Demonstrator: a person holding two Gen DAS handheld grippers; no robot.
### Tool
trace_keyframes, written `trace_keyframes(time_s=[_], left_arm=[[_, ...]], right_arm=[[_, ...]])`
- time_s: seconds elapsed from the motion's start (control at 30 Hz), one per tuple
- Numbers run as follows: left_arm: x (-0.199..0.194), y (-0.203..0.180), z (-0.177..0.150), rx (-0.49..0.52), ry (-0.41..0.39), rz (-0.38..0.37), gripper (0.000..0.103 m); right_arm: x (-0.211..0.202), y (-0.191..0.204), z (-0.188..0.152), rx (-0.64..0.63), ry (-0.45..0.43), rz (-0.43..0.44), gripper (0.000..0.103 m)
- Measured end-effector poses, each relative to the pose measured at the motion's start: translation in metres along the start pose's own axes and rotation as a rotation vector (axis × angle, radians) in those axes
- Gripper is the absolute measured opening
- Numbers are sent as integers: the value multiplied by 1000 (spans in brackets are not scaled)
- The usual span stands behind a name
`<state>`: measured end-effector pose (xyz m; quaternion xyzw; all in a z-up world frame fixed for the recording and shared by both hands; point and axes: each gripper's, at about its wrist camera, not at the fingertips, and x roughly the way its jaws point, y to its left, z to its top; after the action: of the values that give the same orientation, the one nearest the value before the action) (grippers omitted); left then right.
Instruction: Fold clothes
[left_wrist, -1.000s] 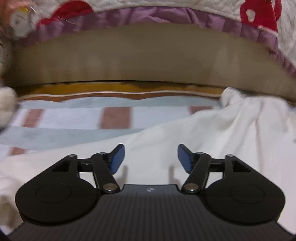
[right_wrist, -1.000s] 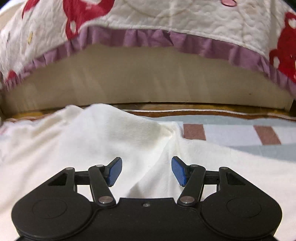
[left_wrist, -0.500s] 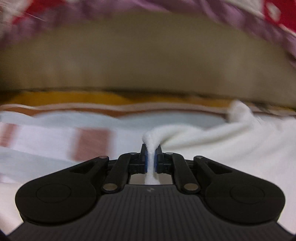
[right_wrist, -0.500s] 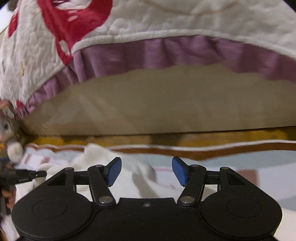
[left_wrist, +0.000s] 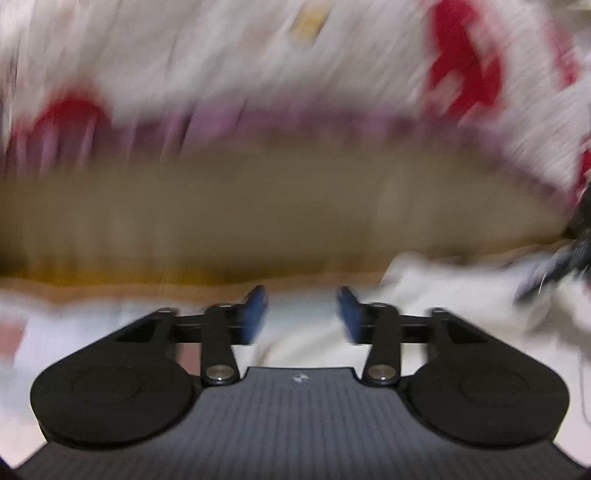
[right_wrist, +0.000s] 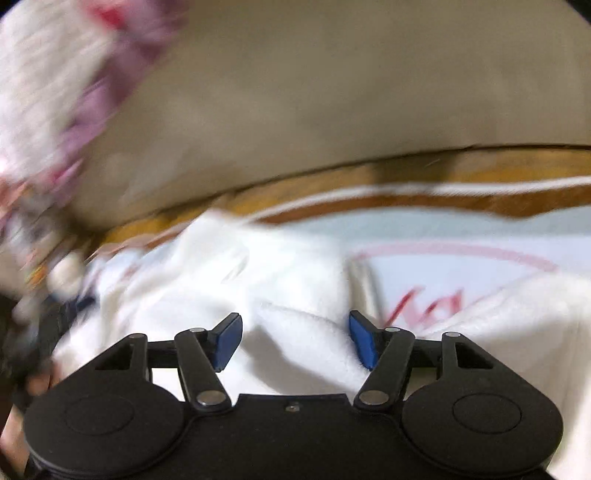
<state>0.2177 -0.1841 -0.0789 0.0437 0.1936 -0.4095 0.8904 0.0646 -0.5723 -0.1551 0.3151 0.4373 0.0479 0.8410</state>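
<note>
Left wrist view, much blurred: my left hand-held gripper stands wide with nothing between its blue pads. The soft white fleece garment lies on the bed directly under and ahead of it, rising to a rumpled heap ahead and to the right, short of the tan padded headboard. A dark blur at the far right edge I cannot make out.

Right wrist view: my right hand-held gripper is also wide and holds nothing. A raised ridge of the white garment sits between the pads, touching neither as far as I can tell, and runs away from me toward the headboard. The garment's red-lettered printed panel lies just right of that ridge, and its bulk spreads left of it. The pale striped bed sheet shows between garment and headboard.

I judge the right one nearer a graspable fold: the ridge lies along its line of reach, so closing on it needs only a small push forward.
</note>
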Motion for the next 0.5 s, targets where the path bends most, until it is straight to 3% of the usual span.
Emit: trace_keyframes(time_s=[0.07,0.13,0.27,0.43,0.5], left_arm=[[8,-12,6,-44,6,-58,70],[35,-28,8,-66,108,-108,70],[93,-72,-4,35,305,-116,70],[94,-85,-22,60,317,-128,72],[92,-90,-29,67,317,-132,67]], right_arm=[[-5,4,-23,-93,27,-10,68],[-6,7,-45,-187,49,-36,67],[-12,18,-79,-297,-55,-76,67],[-1,53,-122,-491,-164,-247,69],[3,66,-144,-577,-186,-298,69]])
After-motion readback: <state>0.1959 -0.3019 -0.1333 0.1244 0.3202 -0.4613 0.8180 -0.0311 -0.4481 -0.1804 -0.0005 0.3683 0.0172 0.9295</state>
